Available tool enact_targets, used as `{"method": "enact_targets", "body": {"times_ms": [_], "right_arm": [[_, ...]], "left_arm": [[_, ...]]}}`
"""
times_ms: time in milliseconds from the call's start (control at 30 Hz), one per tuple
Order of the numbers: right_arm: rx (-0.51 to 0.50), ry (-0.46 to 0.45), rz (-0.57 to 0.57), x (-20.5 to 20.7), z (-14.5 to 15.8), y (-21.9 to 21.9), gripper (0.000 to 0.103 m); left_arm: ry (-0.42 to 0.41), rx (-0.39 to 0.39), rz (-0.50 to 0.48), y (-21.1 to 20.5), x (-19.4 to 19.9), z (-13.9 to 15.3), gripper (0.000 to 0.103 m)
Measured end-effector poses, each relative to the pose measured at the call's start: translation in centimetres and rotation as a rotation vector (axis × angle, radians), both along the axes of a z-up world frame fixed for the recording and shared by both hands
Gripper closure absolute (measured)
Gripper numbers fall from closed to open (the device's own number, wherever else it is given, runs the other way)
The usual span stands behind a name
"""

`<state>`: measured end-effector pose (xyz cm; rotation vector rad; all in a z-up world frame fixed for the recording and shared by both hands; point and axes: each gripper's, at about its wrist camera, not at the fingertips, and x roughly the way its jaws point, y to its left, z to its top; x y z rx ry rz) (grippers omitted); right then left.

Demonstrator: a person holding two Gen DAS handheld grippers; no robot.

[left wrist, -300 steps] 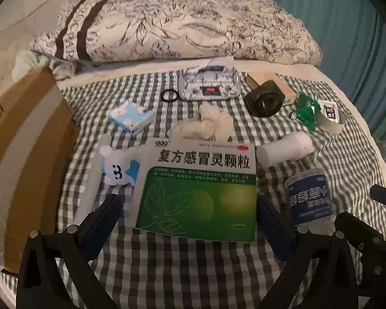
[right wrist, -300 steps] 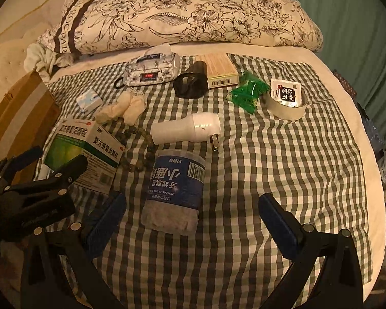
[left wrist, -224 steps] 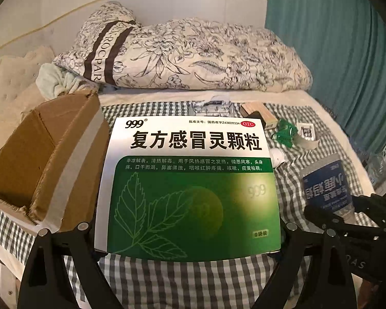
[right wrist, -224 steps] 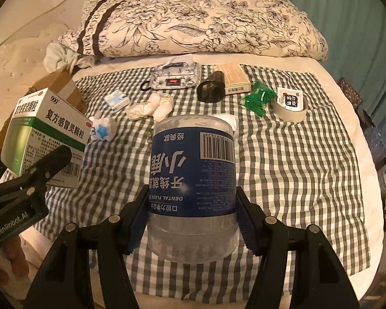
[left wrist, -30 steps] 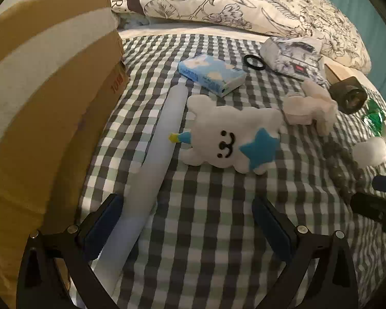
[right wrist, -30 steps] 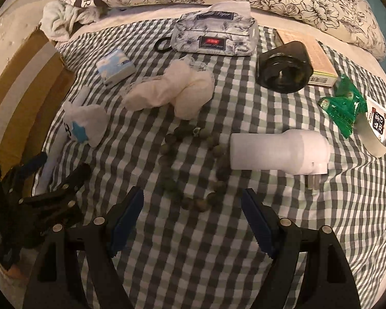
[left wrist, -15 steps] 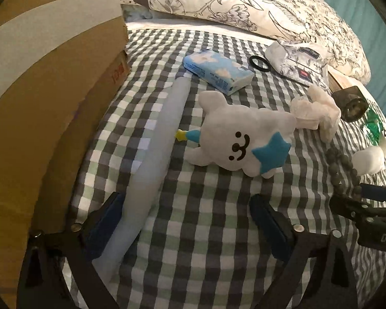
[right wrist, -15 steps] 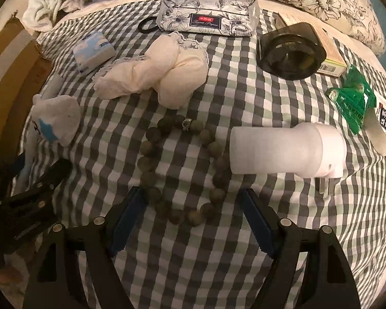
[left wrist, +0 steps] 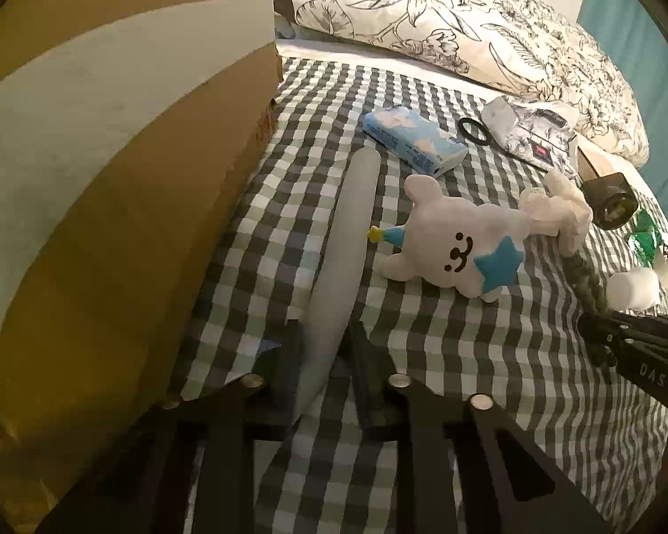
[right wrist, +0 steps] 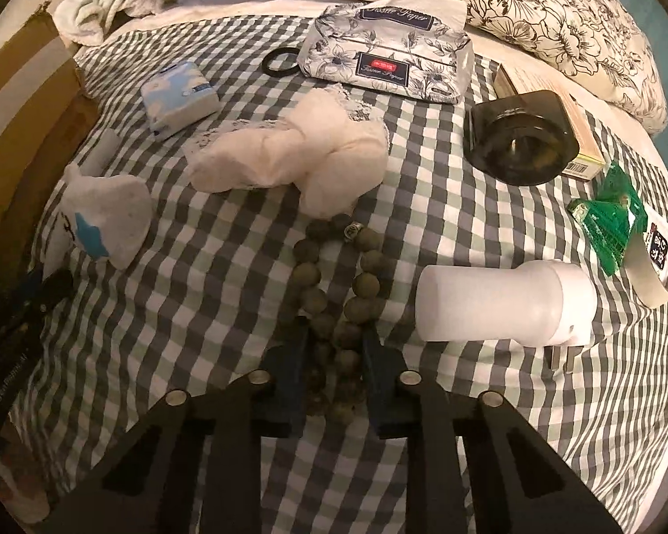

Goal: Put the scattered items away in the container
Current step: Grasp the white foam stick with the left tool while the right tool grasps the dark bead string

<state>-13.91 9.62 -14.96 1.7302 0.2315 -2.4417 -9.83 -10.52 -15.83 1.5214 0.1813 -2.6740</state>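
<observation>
My left gripper [left wrist: 323,347] is shut on the near end of a long pale tube [left wrist: 347,240] that lies on the checked cloth beside the cardboard box [left wrist: 111,178]. My right gripper [right wrist: 334,342] is shut on a dark bead bracelet [right wrist: 329,276], squeezed into a narrow loop on the cloth. A white plush bear with a blue star [left wrist: 458,244] lies right of the tube; it also shows in the right wrist view [right wrist: 107,218].
On the cloth lie a blue tissue pack [right wrist: 178,98], white socks [right wrist: 298,164], a floral tissue pack [right wrist: 387,58], a black ring [right wrist: 280,62], a dark holder [right wrist: 516,142], a white plug device [right wrist: 503,307], green packets [right wrist: 610,218], a tape roll [right wrist: 654,262]. Pillows [left wrist: 445,13] lie behind.
Both grippers were open half a second ago. The left has closed on the tube's near end; the right has closed on the bracelet, pinching its round loop narrow.
</observation>
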Motion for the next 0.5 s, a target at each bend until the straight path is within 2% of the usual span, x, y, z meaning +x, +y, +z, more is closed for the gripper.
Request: {"method": "enact_targets", "body": {"times_ms": [33,100,200,333,500], "right_arm": [[-0.012,-0.006,0.000,0.1,0.1,0.2,0.092],[-0.016,-0.006,0.002,0.4,0.3,0.3,0.092],[-0.040,-0.008,0.002,1.0,0.8,0.7,0.092],[-0.061,-0.010,-0.012,1.8,1.3,1.3,0.092],[-0.076,0.000,-0.016,2.5,2.2,1.7,0.092]], "left_arm": [[0.002,-0.001,0.001,0.1,0.2,0.1,0.091],[0.006,0.006,0.006,0.1,0.4,0.3,0.096],[0.011,0.022,0.016,-0.2,0.9,0.7,0.098],[0.026,0.037,0.038,-0.4,1.7,1.5,0.099],[0.040,0.006,0.024,0.7,3.0,2.8,0.099]]}}
